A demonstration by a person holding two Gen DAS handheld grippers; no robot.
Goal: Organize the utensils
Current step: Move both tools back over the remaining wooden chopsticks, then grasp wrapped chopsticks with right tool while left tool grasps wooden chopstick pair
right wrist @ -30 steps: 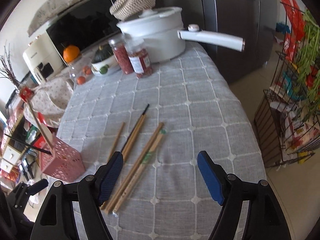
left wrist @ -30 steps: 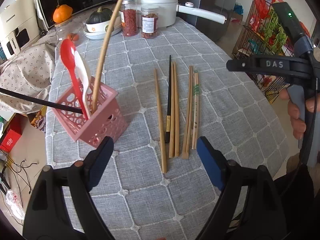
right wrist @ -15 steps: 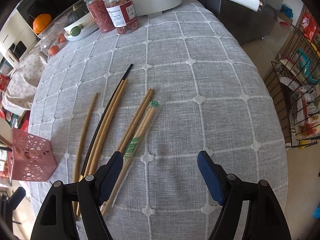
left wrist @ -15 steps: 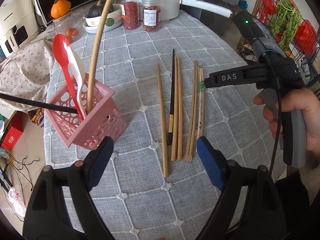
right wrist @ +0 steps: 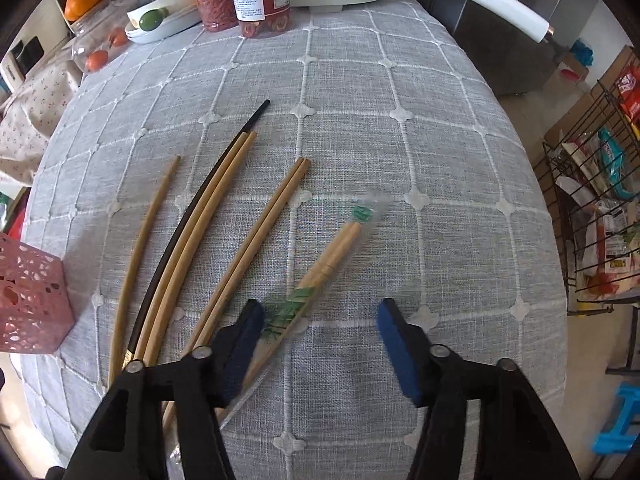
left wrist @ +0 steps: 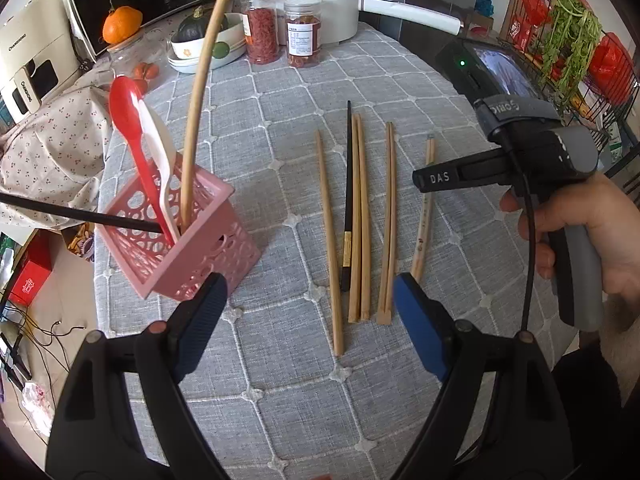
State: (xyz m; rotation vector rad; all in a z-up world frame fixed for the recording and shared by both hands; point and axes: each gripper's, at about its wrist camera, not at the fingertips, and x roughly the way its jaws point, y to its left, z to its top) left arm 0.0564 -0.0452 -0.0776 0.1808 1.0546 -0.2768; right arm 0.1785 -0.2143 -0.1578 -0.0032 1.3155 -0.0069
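right tool (right wrist: 318, 338) spread over wrapped chopsticks (right wrist: 320, 270), pink basket (right wrist: 30, 304) nearby

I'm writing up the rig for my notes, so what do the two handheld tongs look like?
Both tongs have black plastic arms with grey rivets and blue ribbed pads. The right unit has a grey handle, white DAS lettering, a black cable, and a green light. The hand is bare.

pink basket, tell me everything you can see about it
The pink basket is a square, plastic-looking holder with cut-out holes in its walls. It sits tipped on the grey checked tablecloth, left of the loose chopsticks. It holds a red spoon, a white spoon, a long wooden stick and a black chopstick. Neither gripper touches it.
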